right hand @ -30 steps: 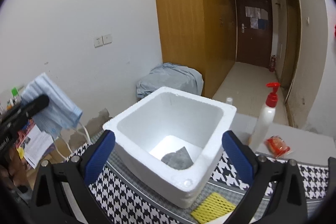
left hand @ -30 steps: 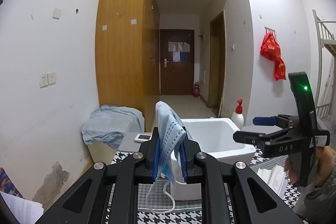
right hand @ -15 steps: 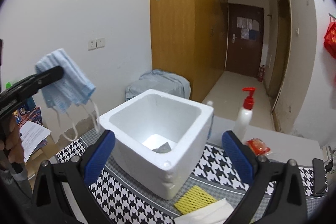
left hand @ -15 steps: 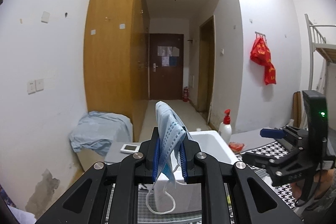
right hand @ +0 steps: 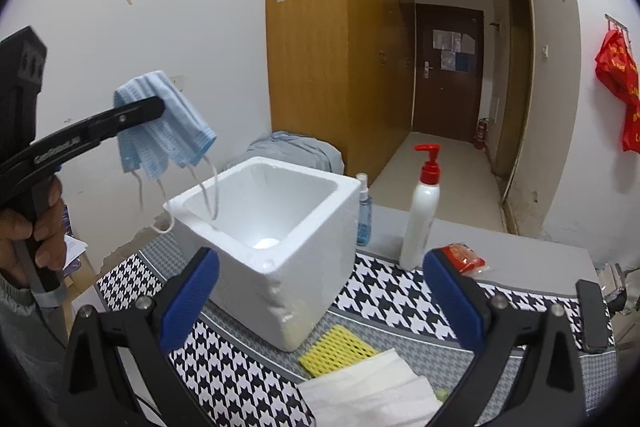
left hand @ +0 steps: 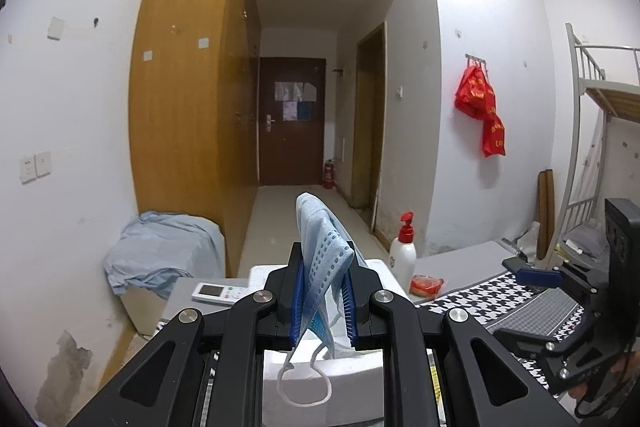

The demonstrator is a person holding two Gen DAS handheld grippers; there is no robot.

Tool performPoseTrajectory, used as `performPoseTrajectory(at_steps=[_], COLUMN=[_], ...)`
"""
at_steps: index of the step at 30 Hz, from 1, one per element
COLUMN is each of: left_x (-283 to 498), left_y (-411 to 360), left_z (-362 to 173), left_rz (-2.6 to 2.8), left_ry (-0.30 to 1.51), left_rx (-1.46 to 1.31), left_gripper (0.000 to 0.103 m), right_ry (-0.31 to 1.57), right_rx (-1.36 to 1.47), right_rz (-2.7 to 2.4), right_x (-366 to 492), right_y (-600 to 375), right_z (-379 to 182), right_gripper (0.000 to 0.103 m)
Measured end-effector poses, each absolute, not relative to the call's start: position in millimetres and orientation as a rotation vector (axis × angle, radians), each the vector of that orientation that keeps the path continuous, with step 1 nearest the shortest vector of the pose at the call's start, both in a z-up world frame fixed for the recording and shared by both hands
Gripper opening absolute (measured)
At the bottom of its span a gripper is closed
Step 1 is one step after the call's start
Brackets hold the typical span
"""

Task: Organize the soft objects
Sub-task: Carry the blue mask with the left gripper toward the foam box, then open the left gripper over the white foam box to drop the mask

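Houndstooth cloth (right hand: 384, 303) covers the table; a hallway opens at twelve o'clock. White foam box (right hand: 280, 239) sits centre. Left gripper (left hand: 322, 301) pinches a blue mask (right hand: 164, 123) above the box's nine-o'clock rim; right gripper (right hand: 320, 297) gapes wide, empty.

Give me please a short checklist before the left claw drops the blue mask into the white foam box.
1. Left claw shut on the blue mask: ok.
2. Foam box open on top: ok.
3. Mask directly above the opening: not ok, it hangs beside the left rim.
4. Ear loops free of the rim: cannot tell.
5. Right claw open and outside the box: ok.
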State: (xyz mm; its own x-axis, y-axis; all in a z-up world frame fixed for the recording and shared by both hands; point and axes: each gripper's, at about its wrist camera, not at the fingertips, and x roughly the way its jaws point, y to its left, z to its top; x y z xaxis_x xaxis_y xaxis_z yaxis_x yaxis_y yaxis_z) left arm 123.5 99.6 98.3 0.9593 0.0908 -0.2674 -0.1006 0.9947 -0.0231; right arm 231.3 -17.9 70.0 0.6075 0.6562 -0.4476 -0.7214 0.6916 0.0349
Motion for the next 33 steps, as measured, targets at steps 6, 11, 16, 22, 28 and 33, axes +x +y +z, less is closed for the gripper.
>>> performPoseTrajectory(at_steps=[6, 11, 16, 22, 28, 33], left_x=[145, 165, 181, 197, 208, 205], left_y=[96, 98, 98, 103, 108, 108], left_z=[96, 90, 83, 70, 60, 62], left_rz=[0.081, 0.069, 0.060, 0.061, 0.084, 0.116], left_ry=[0.305, 0.369, 0.420, 0.492, 0.542, 0.527], left_rx=[-0.040, -0.050, -0.056, -0.068, -0.080, -0.075], left_gripper=[0.018, 0.018, 0.018, 0.018, 0.040, 0.085], right_ry=[0.454, 0.460, 0.466, 0.471, 0.485, 0.492], right_rx=[-0.150, -0.137, -0.139, -0.124, -0.114, -0.106], right_rz=[0.782, 0.770, 0.756, 0.755, 0.752, 0.749], right_x=[228, 228, 231, 233, 236, 239], right_y=[-33, -42, -47, -53, -57, -59], right_z=[65, 62, 58, 55, 52, 50], right_gripper=[0.103, 0.103, 0.103, 0.103, 0.103, 0.103])
